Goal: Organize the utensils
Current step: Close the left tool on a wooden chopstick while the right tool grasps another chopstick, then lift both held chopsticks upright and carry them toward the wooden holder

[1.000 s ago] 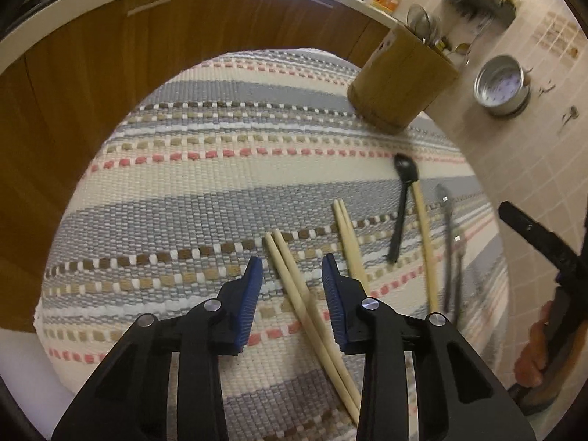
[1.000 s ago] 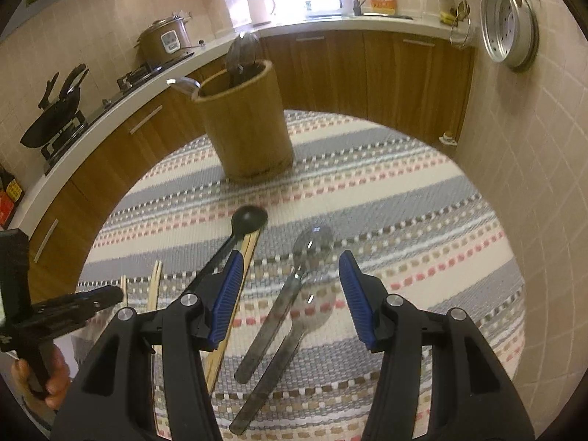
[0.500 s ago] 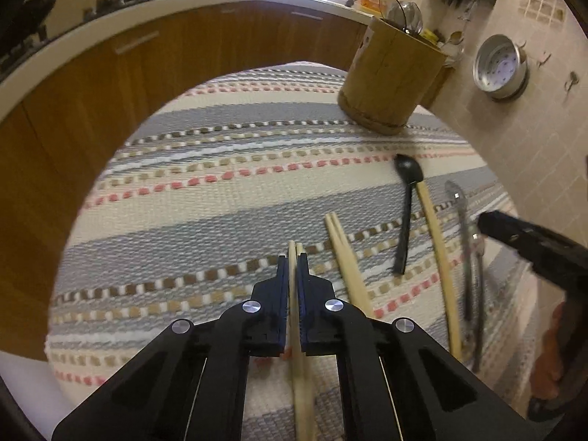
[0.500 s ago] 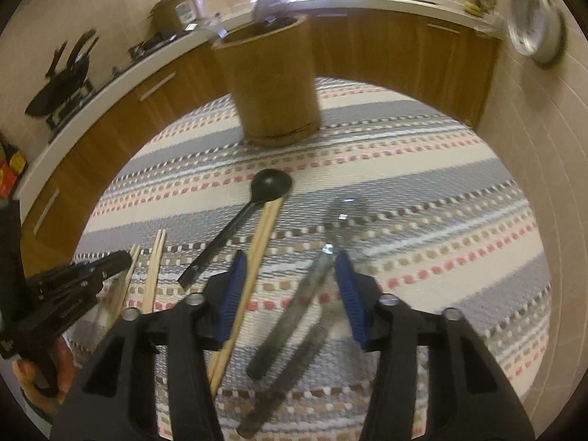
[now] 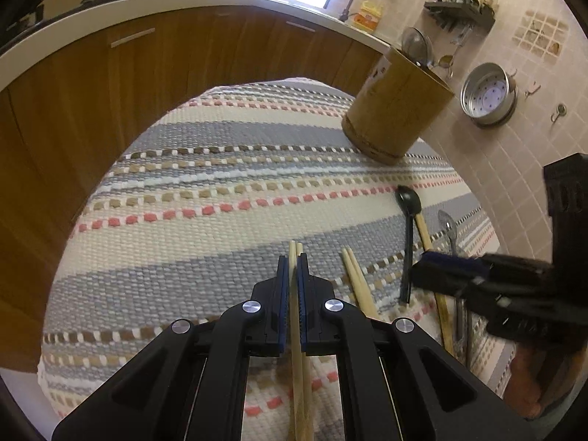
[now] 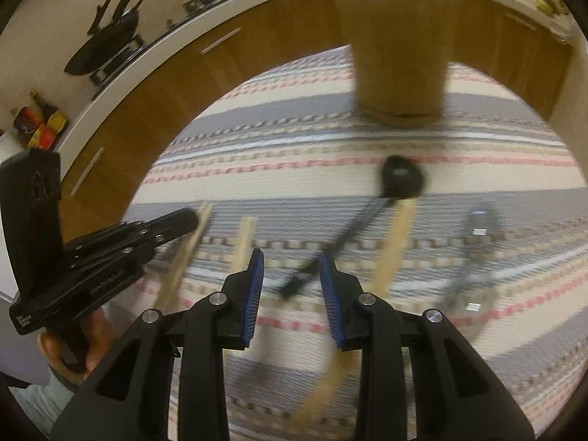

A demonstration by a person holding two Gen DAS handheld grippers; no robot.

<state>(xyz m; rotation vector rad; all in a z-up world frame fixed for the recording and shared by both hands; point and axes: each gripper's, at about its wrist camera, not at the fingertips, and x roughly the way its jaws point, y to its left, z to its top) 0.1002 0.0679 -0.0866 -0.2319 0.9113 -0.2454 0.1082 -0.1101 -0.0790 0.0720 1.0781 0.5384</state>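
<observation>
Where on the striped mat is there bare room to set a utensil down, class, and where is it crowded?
Free: the wide stretch of striped mat between the wooden cabinets and the bamboo holder, left of the held chopsticks. Crowded: the right side, where the loose chopsticks, black spoon and metal spoons lie near the right gripper.

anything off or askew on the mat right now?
Nothing damaged or spilled. Left gripper is shut on one chopstick pair; a second pair, black spoon and metal spoon lie loose, roughly parallel.
</observation>
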